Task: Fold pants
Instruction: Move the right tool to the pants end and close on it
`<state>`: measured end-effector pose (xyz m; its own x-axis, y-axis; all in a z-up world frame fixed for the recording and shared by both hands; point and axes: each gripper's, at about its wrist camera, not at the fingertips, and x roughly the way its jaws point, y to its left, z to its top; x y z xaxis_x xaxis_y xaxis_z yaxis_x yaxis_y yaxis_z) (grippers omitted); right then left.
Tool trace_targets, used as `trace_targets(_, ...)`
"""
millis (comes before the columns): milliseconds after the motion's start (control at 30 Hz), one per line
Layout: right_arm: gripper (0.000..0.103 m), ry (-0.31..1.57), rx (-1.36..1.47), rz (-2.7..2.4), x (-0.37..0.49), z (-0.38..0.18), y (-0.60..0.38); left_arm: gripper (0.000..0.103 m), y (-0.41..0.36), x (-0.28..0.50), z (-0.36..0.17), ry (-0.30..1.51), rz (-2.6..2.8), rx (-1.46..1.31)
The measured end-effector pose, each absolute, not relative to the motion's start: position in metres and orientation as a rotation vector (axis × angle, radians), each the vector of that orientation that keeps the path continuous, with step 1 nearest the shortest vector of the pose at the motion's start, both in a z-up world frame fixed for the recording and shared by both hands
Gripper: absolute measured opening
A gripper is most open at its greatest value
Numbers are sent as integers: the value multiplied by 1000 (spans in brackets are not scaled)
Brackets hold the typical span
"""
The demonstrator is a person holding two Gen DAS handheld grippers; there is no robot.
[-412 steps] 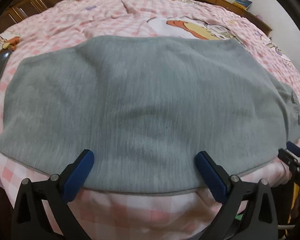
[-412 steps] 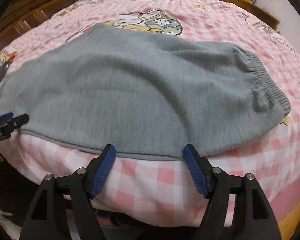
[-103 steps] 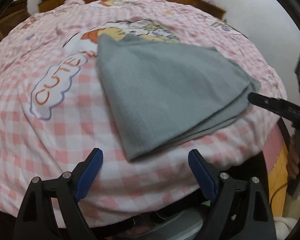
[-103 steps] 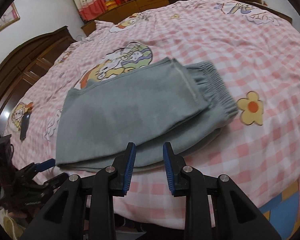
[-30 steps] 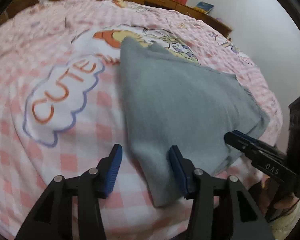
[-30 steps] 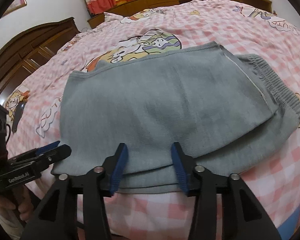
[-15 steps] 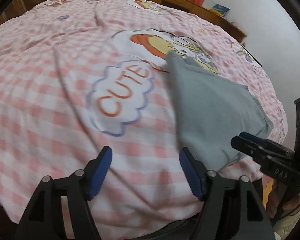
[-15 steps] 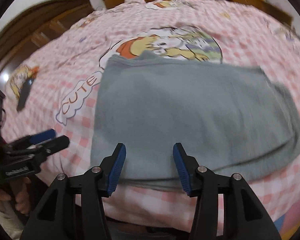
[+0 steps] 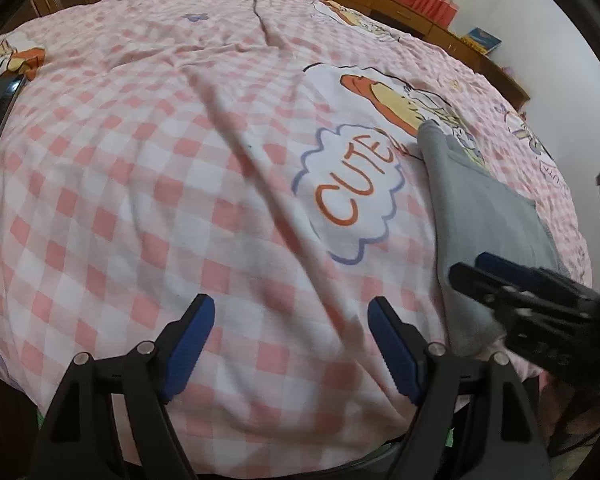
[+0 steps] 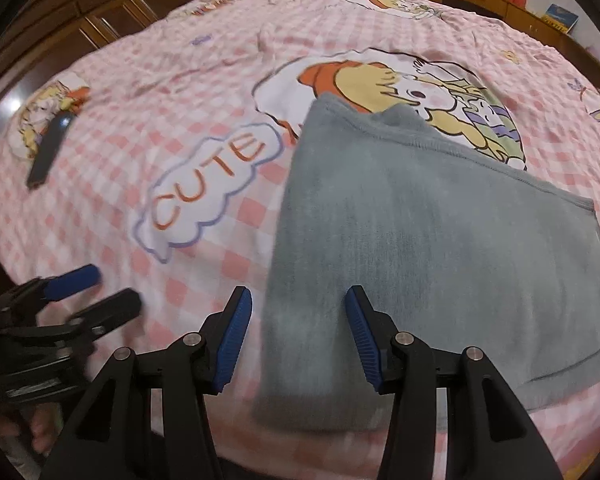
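The grey pants (image 10: 432, 240) lie folded into a compact stack on the pink checked bed; in the left wrist view they show at the right edge (image 9: 480, 220). My right gripper (image 10: 298, 332) is open and empty, its jaws standing over the stack's near left corner. It also shows from the side in the left wrist view (image 9: 500, 276). My left gripper (image 9: 290, 340) is open and empty over bare bedsheet, to the left of the pants. It also shows at the lower left of the right wrist view (image 10: 88, 292).
The bedsheet (image 9: 148, 184) has a "CUTE" cloud print (image 10: 208, 184) beside the pants. A dark phone-like object (image 10: 50, 144) lies at the far left of the bed. Wooden cabinets (image 10: 100, 12) and a headboard stand behind.
My left gripper has swung left, away from the pants, and now faces bare sheet. My right gripper has shifted left toward the stack's left corner. Both stay open.
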<state>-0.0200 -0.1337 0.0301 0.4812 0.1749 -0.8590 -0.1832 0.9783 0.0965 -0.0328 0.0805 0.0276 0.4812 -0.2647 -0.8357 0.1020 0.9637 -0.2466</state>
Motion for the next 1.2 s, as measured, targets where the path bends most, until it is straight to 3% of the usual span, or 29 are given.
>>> trace_targets(200,62,1049,-32,224,-19,24,-127,82,81,-32,25,1040,-224,-178)
trace_targets(867,61,989,-20,204,-23,13,-129,83,73,-29,25,1054,-231,-167)
trace_targets(967,58,990,-73,193,-24,12,-123,83,73,-26,27,1056,-238,-173)
trace_targets(1067,47,993,-143,173,-24,11,-121,83,70,-14,28,1066,-229,-165)
trace_targets(1200,46,985,-148,149,-28,11,-122,83,66,-7,30,1055,-226,-194)
